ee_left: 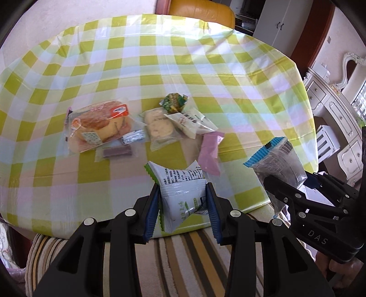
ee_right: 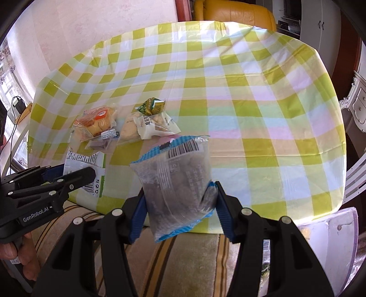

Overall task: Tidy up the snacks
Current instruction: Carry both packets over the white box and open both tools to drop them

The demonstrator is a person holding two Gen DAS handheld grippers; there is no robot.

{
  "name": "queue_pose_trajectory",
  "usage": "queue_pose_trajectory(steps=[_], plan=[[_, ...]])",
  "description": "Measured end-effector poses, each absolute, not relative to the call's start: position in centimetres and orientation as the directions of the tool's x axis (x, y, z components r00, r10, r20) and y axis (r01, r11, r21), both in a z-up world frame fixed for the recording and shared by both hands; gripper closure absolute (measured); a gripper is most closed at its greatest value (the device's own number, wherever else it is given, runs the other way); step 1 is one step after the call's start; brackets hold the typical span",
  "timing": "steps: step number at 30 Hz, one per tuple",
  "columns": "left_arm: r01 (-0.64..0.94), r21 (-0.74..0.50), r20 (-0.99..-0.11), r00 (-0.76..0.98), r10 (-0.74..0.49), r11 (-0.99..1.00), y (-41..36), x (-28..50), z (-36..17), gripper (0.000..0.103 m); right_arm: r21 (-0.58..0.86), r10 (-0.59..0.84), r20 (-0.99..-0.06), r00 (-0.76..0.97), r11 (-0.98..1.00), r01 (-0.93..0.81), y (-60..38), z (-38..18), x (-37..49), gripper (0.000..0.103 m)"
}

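Observation:
My left gripper (ee_left: 183, 194) is shut on a white and green snack packet (ee_left: 180, 192), held above the table's near edge. My right gripper (ee_right: 179, 194) is shut on a clear packet with blue ends (ee_right: 178, 180); it also shows in the left wrist view (ee_left: 276, 160). On the checked tablecloth (ee_left: 183, 68) lies a cluster of snacks: a bread bun in a bag (ee_left: 98, 128), a dark bar (ee_left: 116, 152), a biscuit bag (ee_left: 160, 128), a white packet (ee_left: 189, 121), a green candy (ee_left: 175, 102) and a pink packet (ee_left: 209, 150).
A striped cushion (ee_left: 183, 262) lies below both grippers at the near edge. An orange chair (ee_left: 201, 11) stands behind the table. White furniture (ee_left: 331, 102) stands to the right. The wall is on the left.

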State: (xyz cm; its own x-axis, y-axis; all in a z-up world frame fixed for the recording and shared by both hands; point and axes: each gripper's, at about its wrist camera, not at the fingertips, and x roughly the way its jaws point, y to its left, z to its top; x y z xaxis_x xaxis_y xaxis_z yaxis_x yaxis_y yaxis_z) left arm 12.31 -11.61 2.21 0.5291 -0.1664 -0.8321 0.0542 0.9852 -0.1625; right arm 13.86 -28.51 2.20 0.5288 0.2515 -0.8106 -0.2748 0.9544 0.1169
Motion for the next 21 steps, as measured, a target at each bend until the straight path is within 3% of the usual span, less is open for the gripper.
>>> queue_pose_trajectory(steps=[9,21], plan=[[0.16,-0.143,-0.837,0.508,-0.205,0.977,-16.5,12.2,2.5,0.065,0.116,0.212,-0.815,0.539,0.972,-0.206,-32.3,1.8,12.7,0.048],[0.422,-0.189,-0.836,0.404,-0.371,0.887,-27.1,11.6,2.4,0.065,0.075,0.06,-0.849,0.525,0.997,0.008,-41.1,-0.1,10.7,0.048]])
